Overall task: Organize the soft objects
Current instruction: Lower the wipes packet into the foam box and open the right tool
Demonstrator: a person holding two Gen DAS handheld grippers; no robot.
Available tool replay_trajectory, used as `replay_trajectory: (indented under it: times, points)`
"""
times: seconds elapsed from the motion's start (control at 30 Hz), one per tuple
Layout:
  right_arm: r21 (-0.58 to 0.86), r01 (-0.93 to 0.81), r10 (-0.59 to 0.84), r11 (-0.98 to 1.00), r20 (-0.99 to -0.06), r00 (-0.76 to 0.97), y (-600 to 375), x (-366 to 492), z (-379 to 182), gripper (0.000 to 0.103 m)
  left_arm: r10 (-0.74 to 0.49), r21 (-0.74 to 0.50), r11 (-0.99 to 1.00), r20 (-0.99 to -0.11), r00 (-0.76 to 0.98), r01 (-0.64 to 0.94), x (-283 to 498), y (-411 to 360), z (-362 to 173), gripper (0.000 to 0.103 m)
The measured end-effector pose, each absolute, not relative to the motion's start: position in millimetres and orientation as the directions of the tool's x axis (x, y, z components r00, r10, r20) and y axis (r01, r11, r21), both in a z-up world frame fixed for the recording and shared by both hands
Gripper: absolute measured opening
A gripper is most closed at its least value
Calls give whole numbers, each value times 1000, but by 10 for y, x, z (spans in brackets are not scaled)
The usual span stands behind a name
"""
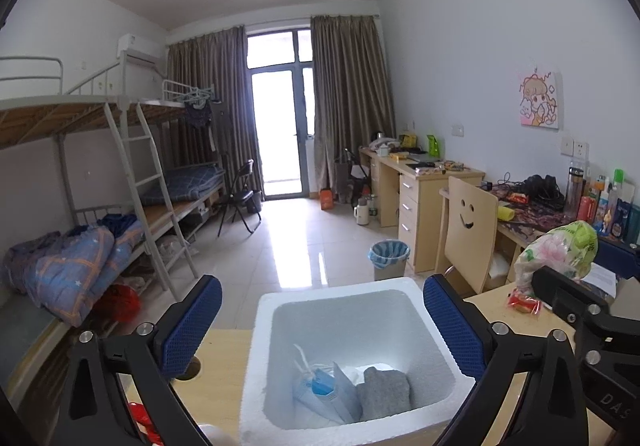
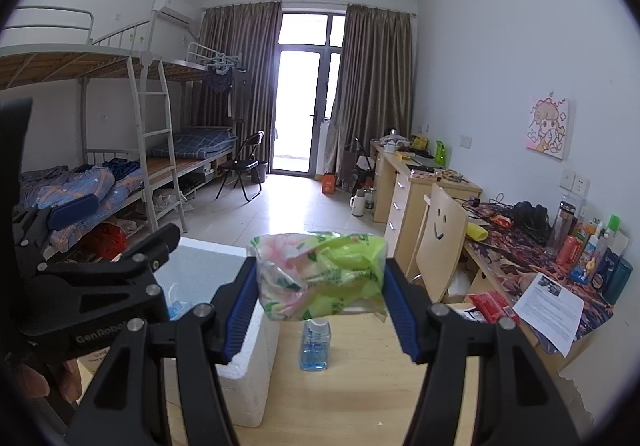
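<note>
A white foam box (image 1: 336, 294) stands on the wooden table; it also shows in the right wrist view (image 2: 248, 362). Inside lie blue face masks (image 1: 320, 386) and a grey folded cloth (image 1: 384, 390). My left gripper (image 1: 322, 326) is open and empty, its blue pads (image 1: 192, 326) either side of the box above it. My right gripper (image 2: 320, 294) is shut on a green and pink floral tissue pack (image 2: 320, 274), held in the air just right of the box. The pack and right gripper also show in the left wrist view (image 1: 560, 250).
A small bottle of blue liquid (image 2: 315, 346) stands on the table under the pack. A red snack packet (image 1: 524, 302) lies to the right. A smiley-face chair (image 2: 436, 242), cluttered desk (image 2: 540, 258), paper sheet (image 2: 552, 306), bin (image 1: 389, 260) and bunk beds (image 1: 80, 206) surround.
</note>
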State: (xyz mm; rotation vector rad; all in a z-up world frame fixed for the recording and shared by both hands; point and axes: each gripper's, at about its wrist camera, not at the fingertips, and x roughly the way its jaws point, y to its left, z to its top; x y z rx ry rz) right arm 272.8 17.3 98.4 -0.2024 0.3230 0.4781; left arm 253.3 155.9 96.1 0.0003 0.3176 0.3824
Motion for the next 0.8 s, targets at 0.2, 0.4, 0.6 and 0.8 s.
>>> replay_trajectory:
  times: [0.2,0.4,0.6,0.8]
  points:
    - [-115,-493,429,862,-353,832,224,2718,980,65,388,64,920,-291,875,-387,2413,1609,1015,102]
    - [-109,-519,454,848,-355,817,315,2709,977,65,453,72,889,-276,848,-452,2271,1759,1053,102]
    - [-109,-550,483,828,-359,799,449,2685,984,65,506,67,859,-264,821,-508,2110,1935,1093,102]
    - [-115,-582,513,805,-359,780,593,2633,984,65,541,60,837,-252,803,-545,1954,2085,1108,102]
